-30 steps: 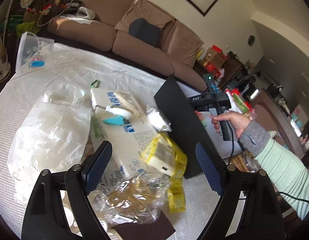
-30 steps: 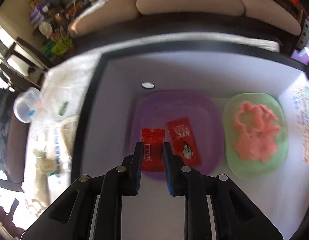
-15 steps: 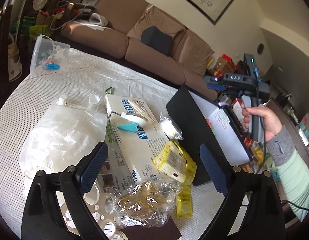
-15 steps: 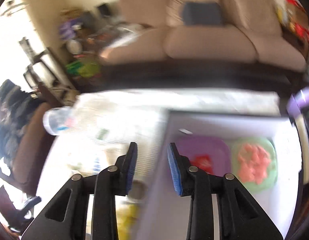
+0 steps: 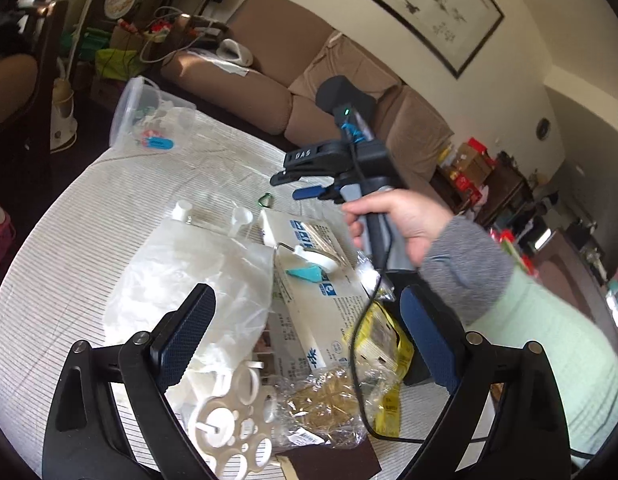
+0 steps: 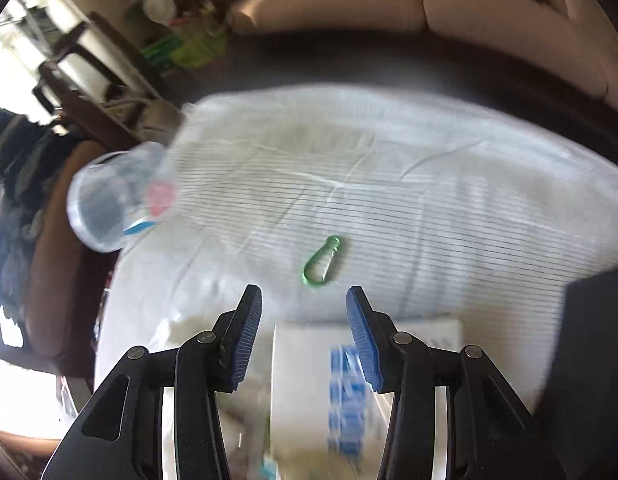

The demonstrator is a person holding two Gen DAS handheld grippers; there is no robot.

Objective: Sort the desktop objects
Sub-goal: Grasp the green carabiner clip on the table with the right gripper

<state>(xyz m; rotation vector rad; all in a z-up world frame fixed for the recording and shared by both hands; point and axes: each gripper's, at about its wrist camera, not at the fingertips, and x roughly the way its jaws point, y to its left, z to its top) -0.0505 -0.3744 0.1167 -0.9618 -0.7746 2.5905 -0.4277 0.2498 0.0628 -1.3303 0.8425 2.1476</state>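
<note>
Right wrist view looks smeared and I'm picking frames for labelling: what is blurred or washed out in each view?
Right wrist view: motion-smeared; green clip readable, white box print streaked, window side blown out. Left wrist view: sharp; white box print clear, fisheye bends the table edge.

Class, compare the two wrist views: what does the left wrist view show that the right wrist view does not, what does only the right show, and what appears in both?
Only the left wrist view shows the hand holding the right gripper, the yellow packet and the crinkled clear bag.

Only the right wrist view shows the right gripper's jaws from behind, opening, with nothing between them.

Both show the green clip, the clear tub, the white box with blue print and the striped tablecloth.
</note>
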